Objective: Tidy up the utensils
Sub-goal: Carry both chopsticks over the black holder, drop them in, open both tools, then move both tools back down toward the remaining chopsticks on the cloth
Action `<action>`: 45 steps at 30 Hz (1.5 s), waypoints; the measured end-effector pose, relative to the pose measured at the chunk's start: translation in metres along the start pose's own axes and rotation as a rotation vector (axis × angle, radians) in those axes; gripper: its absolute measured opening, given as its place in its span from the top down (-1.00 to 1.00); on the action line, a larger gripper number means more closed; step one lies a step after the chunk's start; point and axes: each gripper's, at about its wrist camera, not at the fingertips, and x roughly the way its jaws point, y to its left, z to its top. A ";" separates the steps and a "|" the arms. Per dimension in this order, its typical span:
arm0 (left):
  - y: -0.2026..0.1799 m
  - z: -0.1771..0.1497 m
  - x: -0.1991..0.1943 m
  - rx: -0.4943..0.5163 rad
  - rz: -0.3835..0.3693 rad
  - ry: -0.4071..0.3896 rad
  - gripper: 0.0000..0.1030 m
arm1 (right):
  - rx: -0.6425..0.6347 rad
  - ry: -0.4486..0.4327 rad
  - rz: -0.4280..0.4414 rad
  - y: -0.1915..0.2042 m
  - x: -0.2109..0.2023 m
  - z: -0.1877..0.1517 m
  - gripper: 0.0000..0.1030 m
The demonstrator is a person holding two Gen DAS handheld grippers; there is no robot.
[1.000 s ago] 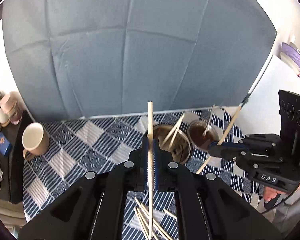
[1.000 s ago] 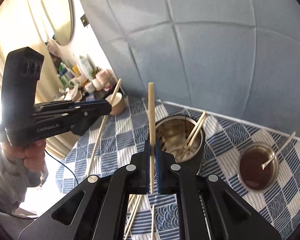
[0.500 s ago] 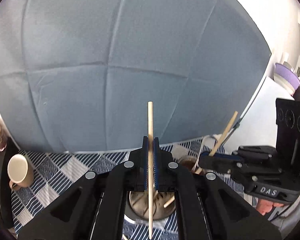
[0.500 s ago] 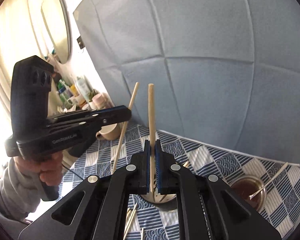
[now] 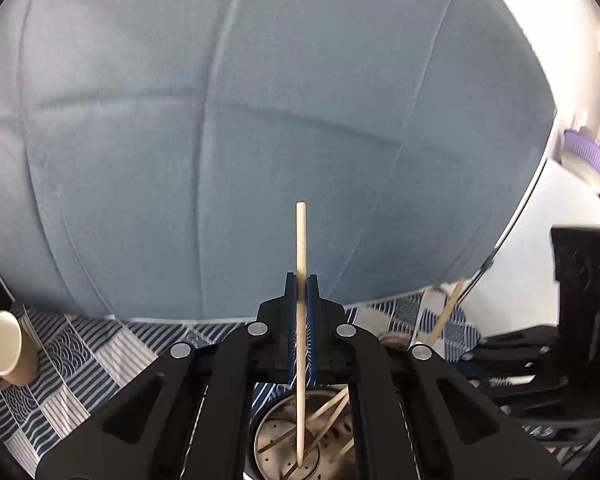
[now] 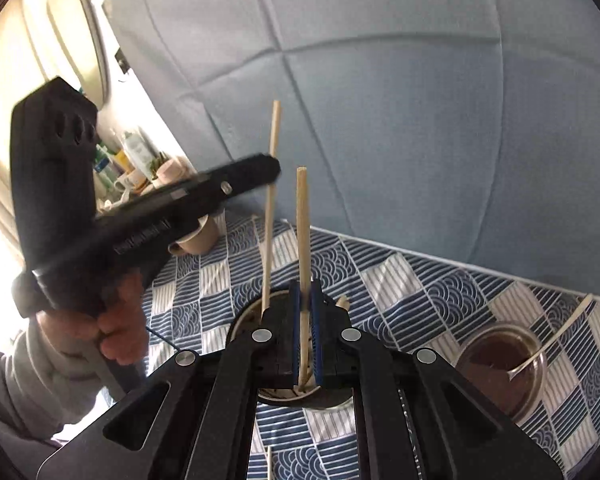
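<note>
My left gripper (image 5: 301,280) is shut on a wooden chopstick (image 5: 300,240), held upright with its lower tip inside the perforated metal holder (image 5: 272,440), which holds several chopsticks. My right gripper (image 6: 306,286) is shut on another chopstick (image 6: 302,220), also upright, its lower end over the same holder (image 6: 244,316). The left gripper (image 6: 274,172) and its chopstick (image 6: 271,200) show in the right wrist view, just left of mine. The right gripper's body (image 5: 548,360) shows at the right of the left wrist view.
A beige mug (image 5: 6,350) lies on the blue patterned cloth (image 5: 80,360) at the left. A glass jar with a spoon (image 6: 500,364) stands right of the holder. A loose chopstick (image 6: 269,462) lies on the cloth. A blue backdrop (image 5: 260,120) stands behind.
Both grippers have moved in over the metal holder and lowered, so both chopstick tips now reach its mouth. The two grippers have come closer together.
</note>
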 end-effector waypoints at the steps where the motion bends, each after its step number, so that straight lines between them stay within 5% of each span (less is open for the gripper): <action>1: 0.000 -0.003 0.003 0.005 0.004 0.009 0.91 | 0.002 0.008 0.000 -0.002 0.003 -0.002 0.91; 18: 0.012 -0.027 0.011 0.044 0.037 0.086 0.90 | 0.028 0.043 -0.010 -0.005 0.015 -0.013 0.83; 25: 0.012 -0.024 -0.002 0.044 0.060 0.072 0.61 | 0.047 0.013 -0.045 -0.008 0.000 -0.009 0.81; 35: 0.017 -0.031 -0.032 0.028 0.084 0.063 0.25 | 0.054 -0.020 -0.095 -0.003 -0.025 -0.010 0.03; 45: 0.036 -0.055 -0.066 -0.017 0.135 0.086 -0.29 | 0.067 0.007 -0.125 0.008 -0.032 -0.032 -0.26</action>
